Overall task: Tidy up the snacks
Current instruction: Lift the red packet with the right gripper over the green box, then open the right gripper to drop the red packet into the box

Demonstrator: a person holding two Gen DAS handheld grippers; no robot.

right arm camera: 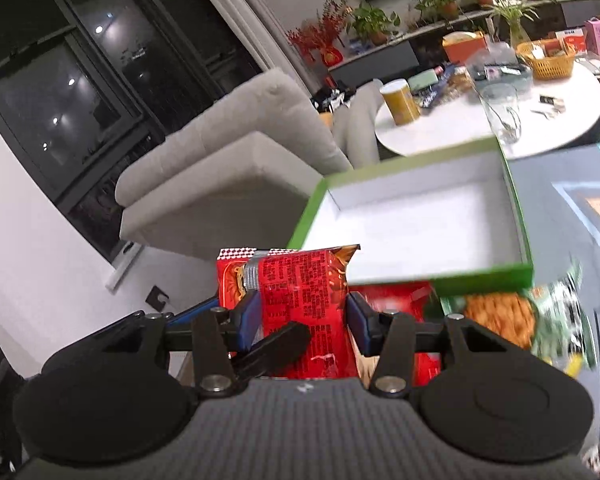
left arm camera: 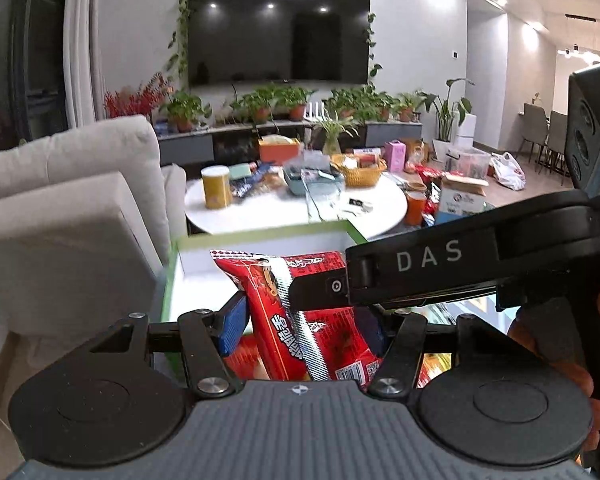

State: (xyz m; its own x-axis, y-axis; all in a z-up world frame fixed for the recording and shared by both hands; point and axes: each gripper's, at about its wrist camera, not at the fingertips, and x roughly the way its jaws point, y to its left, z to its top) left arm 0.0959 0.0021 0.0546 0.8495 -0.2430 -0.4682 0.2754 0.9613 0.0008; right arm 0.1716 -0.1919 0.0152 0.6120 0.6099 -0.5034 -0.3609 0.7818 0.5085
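Two wrist views in a living room, w/ a person's gloved hand (left arm camera: 556, 332) at the right edge of the left view.

Left view: the left gripper (left arm camera: 304, 320) was closed on a red noodle packet (left arm camera: 300, 320). Its blue pads (left arm camera: 234, 322) pressed the packet's sides, so the jaws stood fairly narrow. The packet stood upright, its silver back seam facing the camera. The right gripper (left arm camera: 320, 286) reached in from the right, marked "DAS", its finger tip lying across the packet's front.

Right view: the right gripper (right arm camera: 304, 320) was also closed on the packet (right arm camera: 304, 300), blue pads (right arm camera: 358, 316) against both sides, jaws at a middling width. A black finger of the left gripper (right arm camera: 276, 346) lay across the packet's lower part. So both tools held the same packet, raised in front of a green box (right arm camera: 516, 200).

The box was open, white inside, w/ nothing seen in the parts that showed. It sat just beyond the packet. Below its near wall lay more snack bags: another red bag (right arm camera: 396, 294) and a green bag (right arm camera: 496, 314) picturing fried strips, blurred.

Background: a grey sofa (left arm camera: 68, 200) at left, and a round white table (left arm camera: 300, 212) crowded w/ a yellow tub (left arm camera: 217, 186), a wicker basket (left arm camera: 360, 172) and cartons. A dark TV (left arm camera: 278, 32) hung on the wall, w/ potted plants (left arm camera: 260, 104) on the shelf under it.
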